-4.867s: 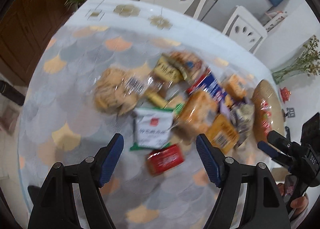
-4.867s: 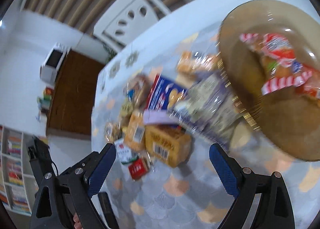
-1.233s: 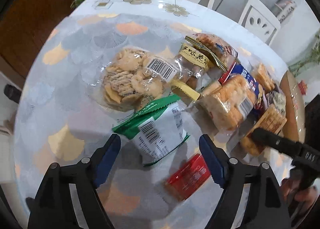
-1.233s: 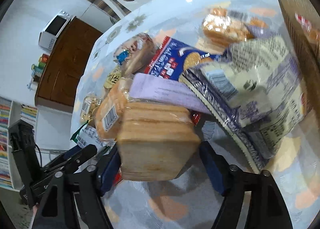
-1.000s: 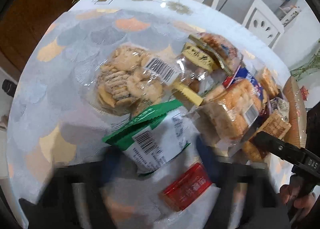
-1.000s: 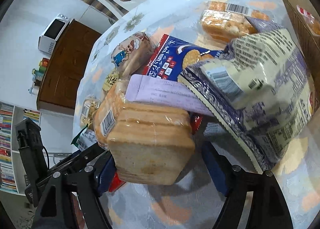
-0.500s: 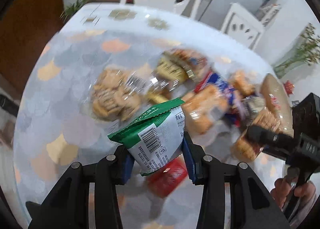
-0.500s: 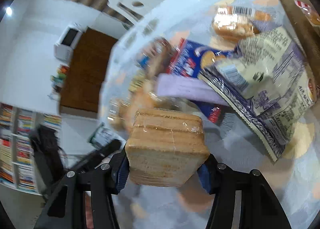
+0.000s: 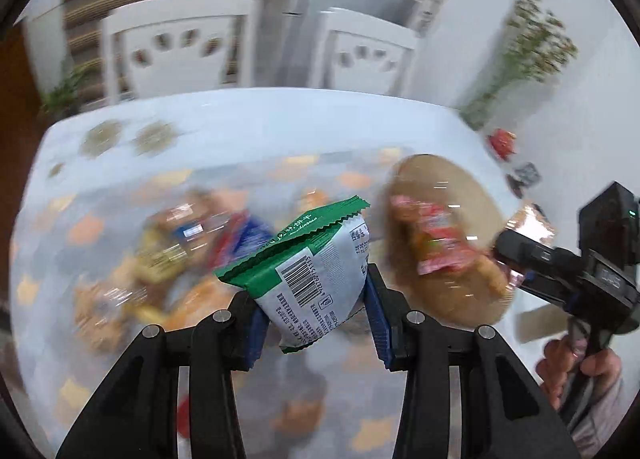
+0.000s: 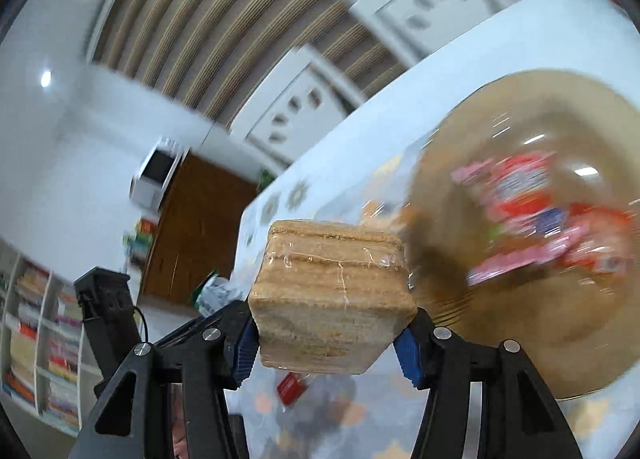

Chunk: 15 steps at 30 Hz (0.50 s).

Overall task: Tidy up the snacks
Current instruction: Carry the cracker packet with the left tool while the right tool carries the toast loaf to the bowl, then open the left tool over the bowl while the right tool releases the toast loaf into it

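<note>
White chairs (image 9: 176, 47) and a striped wall stand behind the table (image 9: 248, 115), whose cloth carries a pattern of grey and orange scales. Most of what lies on it is smeared by blur.

From my left wrist view, my left gripper (image 9: 316, 311) is clamped on a green-and-white snack packet (image 9: 308, 275), blue pads pressing both its sides. The packet is off the table, tilted, its crimped green edge toward one o'clock and its barcode facing me. Behind it, at about ten o'clock, a heap of other snacks (image 9: 172, 255) sits on the cloth, too blurred to tell apart. At two o'clock from the packet lies a round brown plate (image 9: 444, 299) with a red-and-pink packet (image 9: 436, 243) on it. My right gripper (image 9: 500, 249) shows at three o'clock, with my hand (image 9: 580, 371) wrapped round its handle.

From my right wrist view, my right gripper (image 10: 326, 335) squeezes a clear-wrapped block of tan biscuits (image 10: 332, 295) between its pads, lifted clear of the table. The plate (image 10: 560, 351) fills the area from one to four o'clock, just beyond the block, holding the red-and-pink packet (image 10: 544, 219). A small red packet (image 10: 292, 387) lies on the cloth below the block, at six o'clock. My left gripper (image 10: 208, 317) peeks in at nine o'clock, with the green-and-white packet (image 10: 212, 295) showing above its fingers.
</note>
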Each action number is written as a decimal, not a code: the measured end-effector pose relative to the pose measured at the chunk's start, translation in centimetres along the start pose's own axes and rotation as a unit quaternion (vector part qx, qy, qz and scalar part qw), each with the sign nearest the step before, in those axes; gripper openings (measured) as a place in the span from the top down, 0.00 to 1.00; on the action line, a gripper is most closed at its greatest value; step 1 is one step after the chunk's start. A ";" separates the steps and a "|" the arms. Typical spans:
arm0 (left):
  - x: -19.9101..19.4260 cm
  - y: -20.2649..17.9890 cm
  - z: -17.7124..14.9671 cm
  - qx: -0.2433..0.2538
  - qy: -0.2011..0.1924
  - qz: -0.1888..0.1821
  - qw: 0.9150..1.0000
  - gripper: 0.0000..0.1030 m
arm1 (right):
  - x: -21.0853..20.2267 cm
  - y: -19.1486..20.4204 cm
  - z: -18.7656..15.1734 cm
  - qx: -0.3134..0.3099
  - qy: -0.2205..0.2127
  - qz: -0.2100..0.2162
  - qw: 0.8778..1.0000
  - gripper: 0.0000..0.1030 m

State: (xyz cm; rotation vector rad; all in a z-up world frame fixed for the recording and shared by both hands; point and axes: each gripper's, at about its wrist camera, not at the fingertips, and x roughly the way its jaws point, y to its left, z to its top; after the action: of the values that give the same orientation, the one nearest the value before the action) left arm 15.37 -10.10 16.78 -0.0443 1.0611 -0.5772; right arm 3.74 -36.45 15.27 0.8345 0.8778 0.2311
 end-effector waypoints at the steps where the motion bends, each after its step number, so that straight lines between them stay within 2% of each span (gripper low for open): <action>1: 0.6 -1.6 0.5 0.011 0.006 -0.011 1.000 0.61 | -1.2 -0.9 0.9 0.003 -0.009 -0.018 1.000 0.46; 4: 2.7 -6.2 1.5 0.046 0.028 -0.046 0.997 0.61 | -3.6 -2.7 3.2 0.005 -0.020 -0.069 0.997 0.46; 8: 6.2 -11.5 1.3 0.081 0.073 -0.091 0.990 0.61 | -5.3 -5.5 5.8 0.028 -0.018 -0.106 0.994 0.46; 9: 7.5 -12.8 1.1 0.087 0.093 -0.101 0.987 0.60 | -5.2 -6.1 6.3 0.033 -0.014 -0.119 0.992 0.46; 10: 8.7 -13.7 1.0 0.089 0.113 -0.111 0.983 0.51 | -5.0 -6.7 6.8 0.042 -0.006 -0.131 0.990 0.45; 11: 9.5 -14.2 0.9 0.088 0.128 -0.114 0.981 0.45 | -4.7 -7.5 7.3 0.056 0.001 -0.137 0.989 0.33; 12: 10.1 -14.5 0.7 0.086 0.139 -0.113 0.980 0.38 | -4.7 -8.1 7.6 0.071 0.005 -0.139 0.988 0.25; 13: 10.5 -14.7 0.5 0.083 0.142 -0.109 0.980 0.38 | -4.9 -8.5 7.7 0.081 0.001 -0.136 0.987 0.16; 15: 10.5 -14.6 0.3 0.079 0.138 -0.102 0.982 0.35 | -5.4 -8.8 8.0 0.081 -0.005 -0.134 0.988 0.16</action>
State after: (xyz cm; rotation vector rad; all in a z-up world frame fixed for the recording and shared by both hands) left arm 13.13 -27.52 12.93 0.0694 1.2847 -0.8697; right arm 5.07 -49.48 14.91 0.8569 0.9985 -0.0812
